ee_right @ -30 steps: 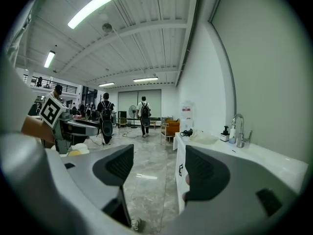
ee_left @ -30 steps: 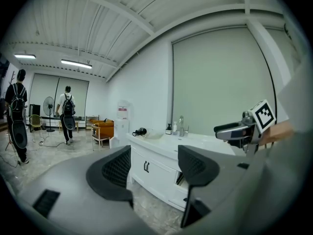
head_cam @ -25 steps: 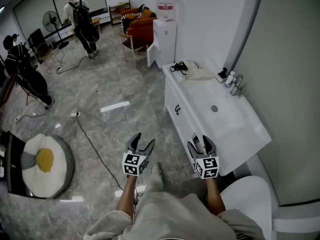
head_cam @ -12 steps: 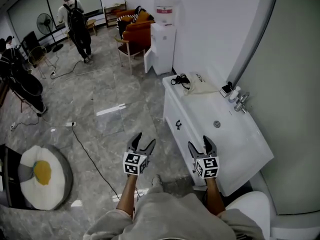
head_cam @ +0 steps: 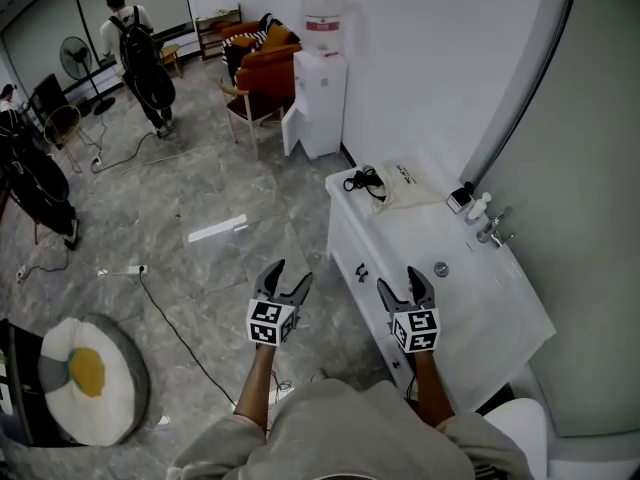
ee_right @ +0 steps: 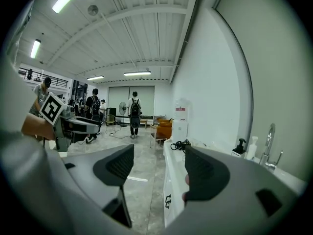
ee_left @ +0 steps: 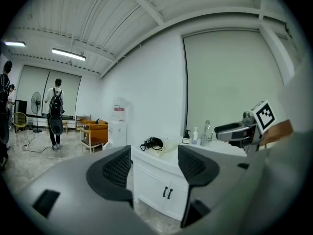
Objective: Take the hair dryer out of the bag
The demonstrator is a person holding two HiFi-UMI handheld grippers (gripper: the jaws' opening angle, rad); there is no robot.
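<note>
The bag (head_cam: pixel 408 186), pale cloth, lies at the far end of the white tabletop (head_cam: pixel 395 230), close to the far left corner. A black bundle, the hair dryer (head_cam: pixel 366 180) with its looped cord, sits against the bag's left side at the tabletop's left edge; how much of it is still inside cannot be made out.

The left tool (head_cam: pixel 283 286) hangs over the grey floor (head_cam: pixel 210 183), just off the cabinet's front. Its jaws are spread wide with nothing between them. The right tool (head_cam: pixel 405 290) is held over the near part of the tabletop's left edge, jaws equally wide and empty. Both are well apart from the bag.

Between the right tool and the bag runs the sink basin with its drain (head_cam: pixel 441 268). Along the wall edge stand a faucet (head_cam: pixel 497 233), a white bottle (head_cam: pixel 478 208) and a small dark pump bottle (head_cam: pixel 460 199), just right of the bag.

Beyond the far end stands a water dispenser (head_cam: pixel 322 88), then an orange armchair (head_cam: pixel 262 68). A person with a backpack (head_cam: pixel 135 63) stands further off, and a cable (head_cam: pixel 180 328) trails over the floor at the left.
</note>
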